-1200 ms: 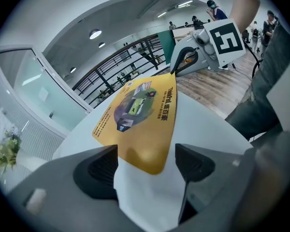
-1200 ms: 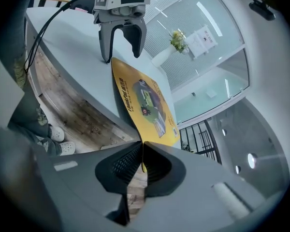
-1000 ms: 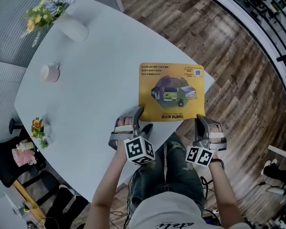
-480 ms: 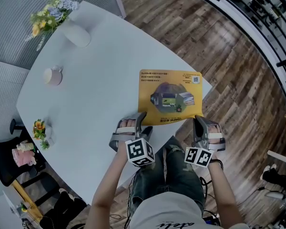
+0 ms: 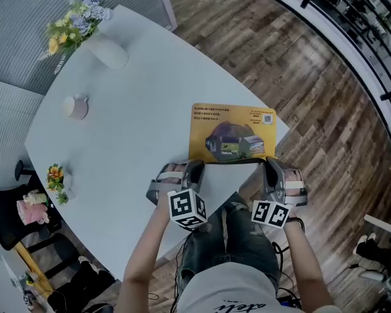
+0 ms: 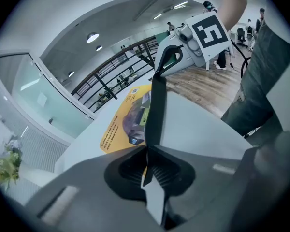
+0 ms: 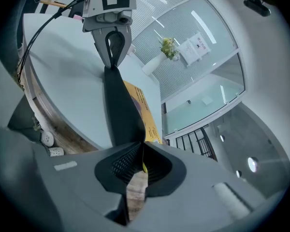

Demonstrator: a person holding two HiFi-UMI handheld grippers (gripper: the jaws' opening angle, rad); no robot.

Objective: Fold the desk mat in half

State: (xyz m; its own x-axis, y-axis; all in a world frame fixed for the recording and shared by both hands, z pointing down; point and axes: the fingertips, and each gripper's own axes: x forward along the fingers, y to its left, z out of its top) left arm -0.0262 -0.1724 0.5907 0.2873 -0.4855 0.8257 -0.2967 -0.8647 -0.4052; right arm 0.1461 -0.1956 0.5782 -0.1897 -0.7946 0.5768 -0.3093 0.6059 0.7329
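Desk mat [image 5: 233, 129]: yellow face, grey-and-green printed picture at centre, small dark text above; underside black. Table [image 5: 130, 129]: plain pale grey-white. Left gripper [image 5: 195, 166] and right gripper [image 5: 271, 166]: grey, cubes white with black square markers. Mug [image 5: 75, 107]: pale pink. Flowers [image 5: 72, 28]: yellow and lilac. Floor [image 5: 300, 83]: brown wood planks.

The mat [image 5: 233, 132] lies on the bench [image 5: 137, 96] by its right edge; the cup [image 5: 75, 107] sits well to the left; the vase [image 5: 107, 49] stands behind the cup.
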